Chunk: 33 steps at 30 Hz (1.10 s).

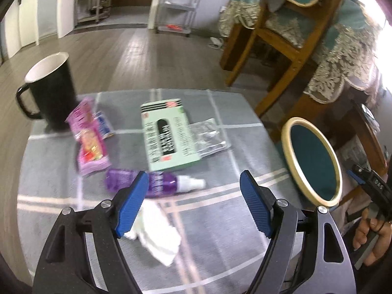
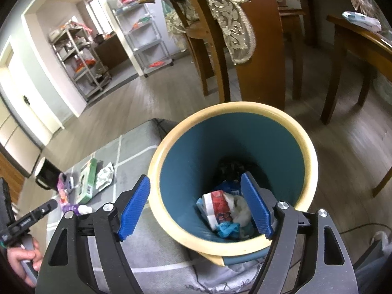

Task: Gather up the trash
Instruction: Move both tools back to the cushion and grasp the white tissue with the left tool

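My left gripper (image 1: 193,178) hangs open over a low table with a grey checked cloth (image 1: 220,232), nothing between its fingers. Below it lie a crumpled white tissue (image 1: 159,232), a purple bottle with a white cap (image 1: 161,183), a pale green box (image 1: 166,137), a clear plastic wrapper (image 1: 208,137), pink snack wrappers (image 1: 89,142) and a small blue packet (image 1: 104,127). My right gripper (image 2: 196,178) is open and empty above a teal bin with a cream rim (image 2: 227,107). Wrappers and a tissue (image 2: 220,208) lie at the bin's bottom.
A black mug (image 1: 49,88) stands at the table's far left corner. The bin (image 1: 285,132) sits off the table's right edge. Wooden chairs (image 1: 281,49) and a lace-covered table stand behind it. Metal shelves (image 1: 176,5) line the far wall across bare wooden floor.
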Motion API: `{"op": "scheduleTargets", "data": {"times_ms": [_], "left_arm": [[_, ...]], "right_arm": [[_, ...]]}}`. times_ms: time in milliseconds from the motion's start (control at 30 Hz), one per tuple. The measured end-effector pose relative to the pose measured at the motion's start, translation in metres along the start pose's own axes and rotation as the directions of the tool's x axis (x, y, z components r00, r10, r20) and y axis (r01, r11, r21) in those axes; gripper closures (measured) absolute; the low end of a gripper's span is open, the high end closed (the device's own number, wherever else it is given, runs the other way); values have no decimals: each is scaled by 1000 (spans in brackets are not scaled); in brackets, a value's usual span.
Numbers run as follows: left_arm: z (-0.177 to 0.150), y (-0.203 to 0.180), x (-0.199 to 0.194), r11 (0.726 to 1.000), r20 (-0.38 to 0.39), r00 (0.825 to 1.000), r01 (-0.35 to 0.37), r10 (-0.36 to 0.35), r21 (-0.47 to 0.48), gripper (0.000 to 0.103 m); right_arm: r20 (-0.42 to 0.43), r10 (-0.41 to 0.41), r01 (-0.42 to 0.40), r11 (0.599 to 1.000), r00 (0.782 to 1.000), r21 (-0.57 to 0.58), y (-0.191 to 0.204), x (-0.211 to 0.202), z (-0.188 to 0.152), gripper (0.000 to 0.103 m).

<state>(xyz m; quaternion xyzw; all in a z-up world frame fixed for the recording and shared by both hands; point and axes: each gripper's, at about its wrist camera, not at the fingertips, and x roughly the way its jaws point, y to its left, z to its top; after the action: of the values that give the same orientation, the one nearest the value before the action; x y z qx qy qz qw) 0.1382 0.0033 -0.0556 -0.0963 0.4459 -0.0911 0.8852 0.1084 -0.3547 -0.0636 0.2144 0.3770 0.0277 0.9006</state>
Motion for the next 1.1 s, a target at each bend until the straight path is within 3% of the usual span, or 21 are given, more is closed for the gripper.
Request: {"op": "scheduleTargets", "data": {"times_ms": [167,500,633,767,867,1100], "left_arm": [[-14,18,6,997,-46,996,-74,72,-31,27],[-34,46,23,990,-145,985,-112,99,-89,30],[-40,53,36,987,-192,977,-116,93,-111,41],[-42,50,42,985,-206,969,-153,135,-74,55],[-42,50,41,987,-206,971,-138,120,-77,85],[-35,59,13,984,-89,994,-81,67,-161,90]], "right_arm": [[-4,13,-13,999,1000,-43,12,1,-5,26],[-32,38,-42,989,999,-140,40,8,-16,26],[-52,51,-58,986,997,-159,48,12,-19,26],[-83,73,-87,979,994,-184,61,18,-22,25],[-108,93,-113,973,990,-200,72,23,-25,25],[-174,125,-166,956,977,-243,112,42,-34,24]]}}
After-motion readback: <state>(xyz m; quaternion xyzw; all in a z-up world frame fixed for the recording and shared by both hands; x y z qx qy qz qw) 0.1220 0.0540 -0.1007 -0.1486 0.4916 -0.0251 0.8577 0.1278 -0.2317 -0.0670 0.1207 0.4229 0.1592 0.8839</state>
